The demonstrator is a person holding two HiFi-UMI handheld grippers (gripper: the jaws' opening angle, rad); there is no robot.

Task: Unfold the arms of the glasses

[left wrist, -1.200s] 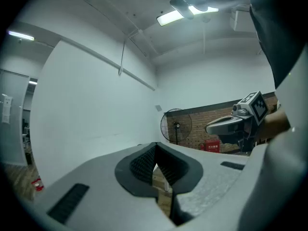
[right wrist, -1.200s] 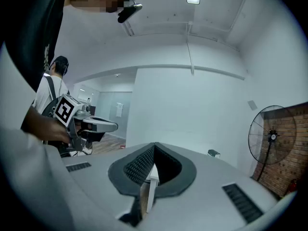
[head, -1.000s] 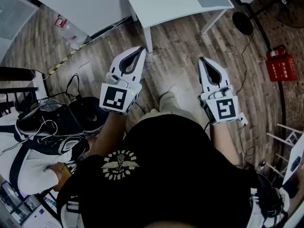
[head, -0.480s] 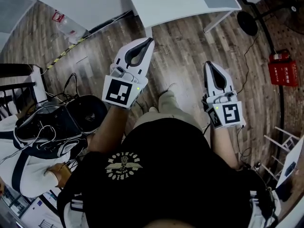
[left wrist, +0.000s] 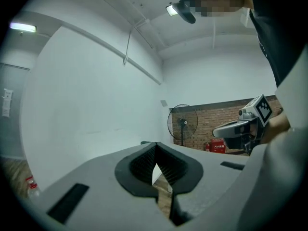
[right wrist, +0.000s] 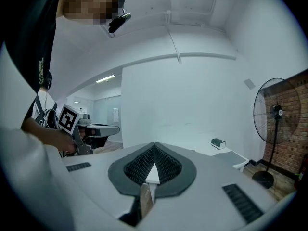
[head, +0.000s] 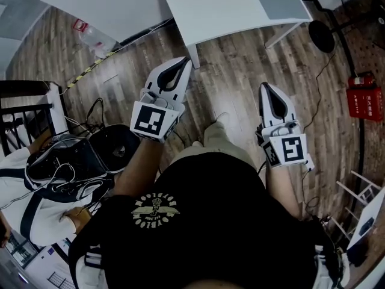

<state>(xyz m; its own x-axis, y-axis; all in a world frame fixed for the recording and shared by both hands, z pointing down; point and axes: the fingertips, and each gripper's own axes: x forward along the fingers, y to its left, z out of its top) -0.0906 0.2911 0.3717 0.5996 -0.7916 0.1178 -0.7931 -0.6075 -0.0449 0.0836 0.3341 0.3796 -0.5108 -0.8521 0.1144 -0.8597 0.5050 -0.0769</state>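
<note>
Left tongs: the left tongs (head: 182,64) are sitting fully closed, tips meeting, nothing between the ribbed pads (left wrist: 144,163); they are pointing roughly level, out toward the counter edge.
Right tongs: the right tongs (head: 268,89) are also pressed together and carrying nothing; only bare floor and counter are showing through the slot behind the tips.
Spacing: the two tongs are hanging well apart, side by side, over the brown wooden plank floor (head: 234,71).
Counter: a white flat-topped counter (head: 216,5) is standing ahead of both tips, nearer the left pair.
On the counter: a grey rectangular mat (head: 278,3) is lying beyond the right tongs; a small dark box (right wrist: 218,143) is showing further off in the right gripper view, contents not readable.
Glasses: no view is showing them; not on the visible counter top, not between either pair of tongs. Location cannot be told.
Surroundings: a black standing fan (right wrist: 276,129) and a red box (head: 365,103) are standing off to the right of the right tongs.
Task stage (judgement): not yet begun; the glasses are waiting to be found first.
Handling (judgement): probably light, thin-framed, smooth and slippery at the lenses, fragile at the hinges.
Where to hold (judgement): one pair steadying the front frame at the bridge or rim, the other taking an arm near its free end and swinging it gently outward; avoid squeezing the lenses.
</note>
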